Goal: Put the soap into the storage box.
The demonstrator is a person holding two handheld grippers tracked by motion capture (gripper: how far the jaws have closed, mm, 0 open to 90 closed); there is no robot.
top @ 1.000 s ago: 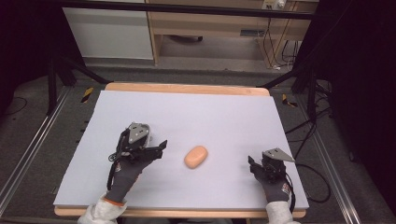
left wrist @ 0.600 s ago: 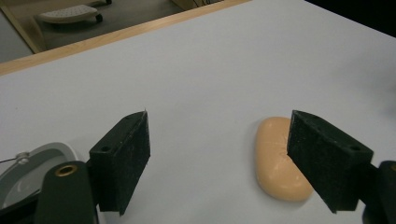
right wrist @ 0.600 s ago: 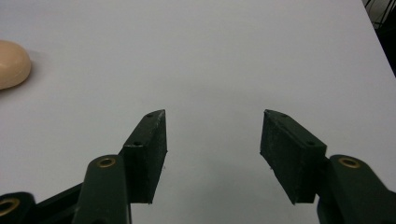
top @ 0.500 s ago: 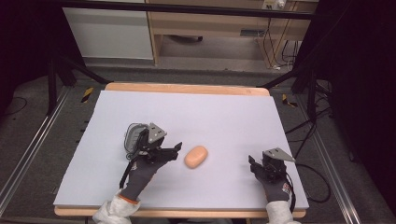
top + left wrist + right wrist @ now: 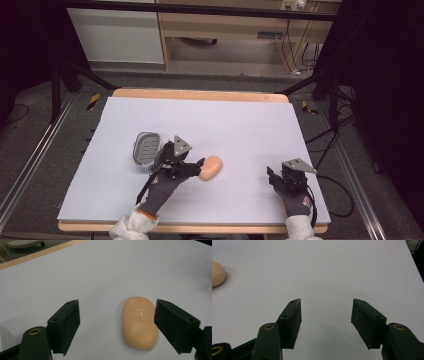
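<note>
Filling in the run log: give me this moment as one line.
left gripper: jaws open, astride soap bar, no grip | right gripper: open, idle | soap dish: empty

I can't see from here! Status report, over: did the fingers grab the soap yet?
Left gripper open, opening wider, soap bar between its fingers, not gripped. Right gripper open, empty, parked on the mat. Soap dish behind left hand. Nothing in the way.

You wear dark grey knit gloves with orange-trimmed cuffs and white sleeves. Your left gripper (image 5: 200, 164) and right gripper (image 5: 270, 174) are black, each topped by a grey three-cornered plate, with a black cable trailing behind. Their blocky jaws carry matte black pads (image 5: 67, 325), small screw holes, and brass-ringed pivots.
</note>
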